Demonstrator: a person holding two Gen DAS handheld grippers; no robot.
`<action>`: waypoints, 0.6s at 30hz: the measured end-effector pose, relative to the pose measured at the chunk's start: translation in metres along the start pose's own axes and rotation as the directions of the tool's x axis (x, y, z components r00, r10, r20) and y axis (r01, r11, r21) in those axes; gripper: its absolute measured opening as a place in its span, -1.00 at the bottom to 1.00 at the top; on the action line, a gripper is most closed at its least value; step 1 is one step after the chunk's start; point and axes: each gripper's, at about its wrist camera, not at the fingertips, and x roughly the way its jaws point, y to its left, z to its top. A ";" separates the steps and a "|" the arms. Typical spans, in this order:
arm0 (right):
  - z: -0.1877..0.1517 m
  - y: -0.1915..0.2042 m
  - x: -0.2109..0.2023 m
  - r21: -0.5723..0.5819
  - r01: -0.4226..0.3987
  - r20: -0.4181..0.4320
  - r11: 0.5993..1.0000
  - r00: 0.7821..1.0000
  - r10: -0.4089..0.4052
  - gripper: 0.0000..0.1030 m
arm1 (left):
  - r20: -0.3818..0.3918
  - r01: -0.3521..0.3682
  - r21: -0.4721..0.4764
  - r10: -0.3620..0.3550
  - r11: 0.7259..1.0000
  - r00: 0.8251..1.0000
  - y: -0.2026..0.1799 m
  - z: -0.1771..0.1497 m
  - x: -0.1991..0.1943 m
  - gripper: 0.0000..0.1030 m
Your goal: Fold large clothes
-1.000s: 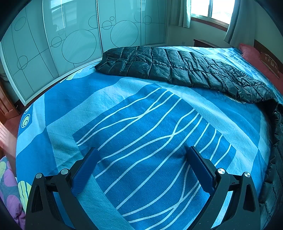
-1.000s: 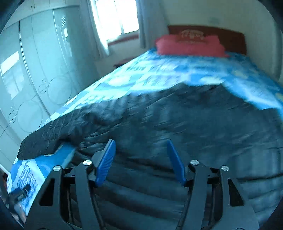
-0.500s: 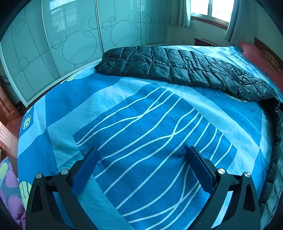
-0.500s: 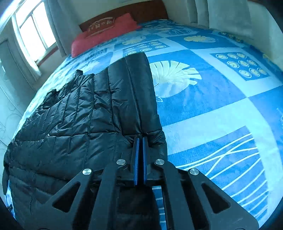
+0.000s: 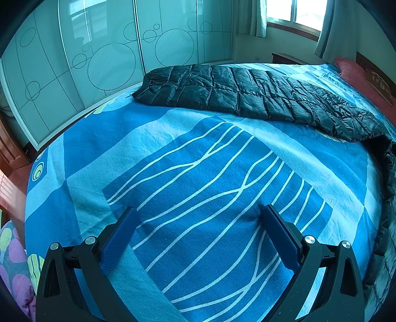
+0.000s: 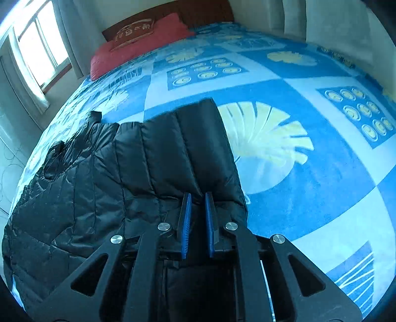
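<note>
**Quilted black jacket spread across a blue patterned bed, one gripper on its edge**

Left wrist view: The left gripper (image 5: 198, 237), black-framed with dark blue pads, hangs over a bare stretch of the blue bedsheet printed with white wavy lines (image 5: 198, 178). Its jaws stand wide apart with nothing between them, only sheet below. The long black quilted down jacket (image 5: 247, 96) lies flat across the far side of the bed, running from the side near the frosted glass wardrobe doors with circle outlines (image 5: 111, 57) toward the right edge of the view, where more of its dark fabric comes down the frame's margin. A red pillow (image 5: 351, 71) sits at the head of the bed, below a curtained window (image 5: 294, 12). A purple spotted cloth (image 5: 14, 262) shows at the lower left corner.

Right wrist view: The right gripper (image 6: 198, 218) points down at the jacket (image 6: 111, 178). Its blue pads stand only a narrow gap apart, having just eased open slightly, with the jacket's puffy hem edge bunched at and between the fingertips; whether the pads press on the fabric cannot be told. The jacket spreads left of the gripper, and one ribbed panel reaches up the sheet beside a pale yellow fan-shaped print (image 6: 267, 133). The red pillow (image 6: 138, 47) rests against the wooden headboard (image 6: 198, 12) beyond.
</note>
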 end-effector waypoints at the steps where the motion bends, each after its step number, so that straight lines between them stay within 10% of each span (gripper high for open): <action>1: 0.002 0.003 -0.005 -0.005 -0.001 0.019 1.000 1.000 0.002 -0.74 | 0.000 0.001 0.000 -0.001 1.000 1.000 0.000 0.000 0.000 0.93; 14: 0.012 0.020 0.019 -0.058 0.110 0.041 0.992 0.993 -0.108 -0.42 | 0.000 0.004 -0.002 -0.004 1.000 1.000 0.000 -0.001 0.000 0.93; 18: -0.022 0.043 -0.033 -0.108 0.087 0.125 0.990 0.990 -0.073 0.20 | 0.000 0.005 -0.004 -0.005 1.000 1.000 0.000 -0.001 0.001 0.93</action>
